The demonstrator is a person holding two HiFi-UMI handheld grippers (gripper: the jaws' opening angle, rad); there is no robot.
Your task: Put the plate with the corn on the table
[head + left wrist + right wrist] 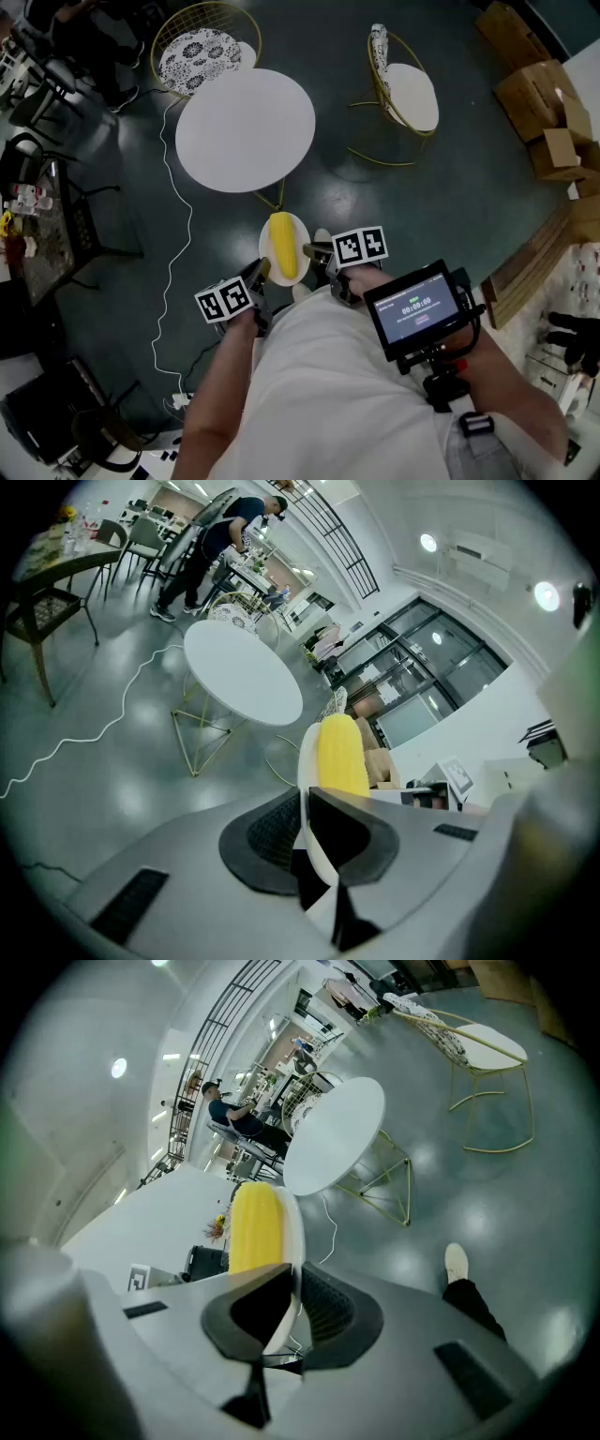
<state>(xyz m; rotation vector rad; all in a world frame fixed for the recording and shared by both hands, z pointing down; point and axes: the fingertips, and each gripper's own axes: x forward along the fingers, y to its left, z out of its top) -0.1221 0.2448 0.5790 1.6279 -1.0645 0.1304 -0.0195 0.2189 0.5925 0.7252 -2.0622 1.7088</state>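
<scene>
A small white plate with a yellow corn cob lying on it is held in the air over the floor, just short of the round white table. My left gripper is shut on the plate's left rim and my right gripper is shut on its right rim. In the left gripper view the plate stands edge-on between the jaws with the corn beside it and the table ahead. The right gripper view shows the plate, the corn and the table.
Two gold wire chairs stand by the table, one with a patterned cushion behind it and one with a white seat to its right. A white cable runs over the floor at left. Cardboard boxes are stacked at right. A dark table stands left.
</scene>
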